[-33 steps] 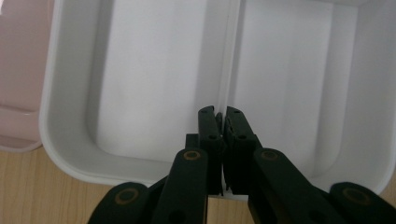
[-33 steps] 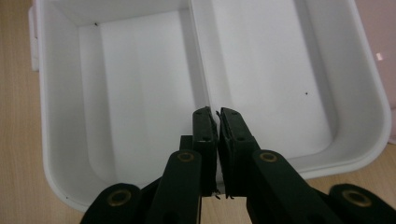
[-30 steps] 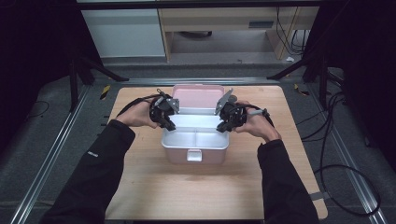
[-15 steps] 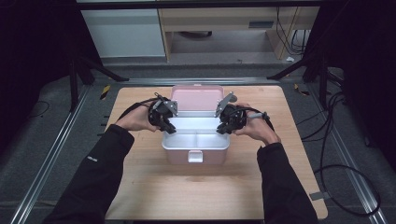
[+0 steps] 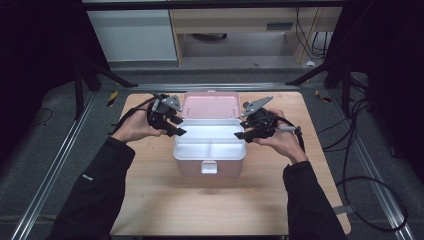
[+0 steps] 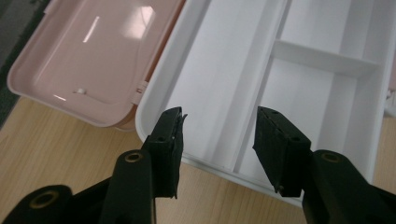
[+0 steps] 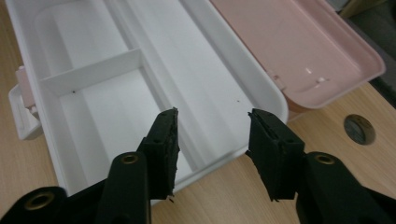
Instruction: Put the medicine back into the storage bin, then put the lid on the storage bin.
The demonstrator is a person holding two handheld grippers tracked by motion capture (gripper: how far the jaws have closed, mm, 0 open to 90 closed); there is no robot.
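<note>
Wooden table (image 5: pixel 150 210) is seen mid-frame, bearing the box (image 5: pixel 209 162) at centre, its pink lid (image 5: pixel 210 106) laid back. White tray (image 6: pixel 243 88) sits seated inside. Left gripper (image 5: pixel 172 127) and right gripper (image 5: pixel 245 131) have just been opening, nothing between. Both should be withdrawn evenly, clear of the rim.

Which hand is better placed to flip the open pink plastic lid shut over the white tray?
Left, marginally: the left gripper, jaws just opened and empty, sits slightly nearer the pink plastic lid than the right gripper.
</note>
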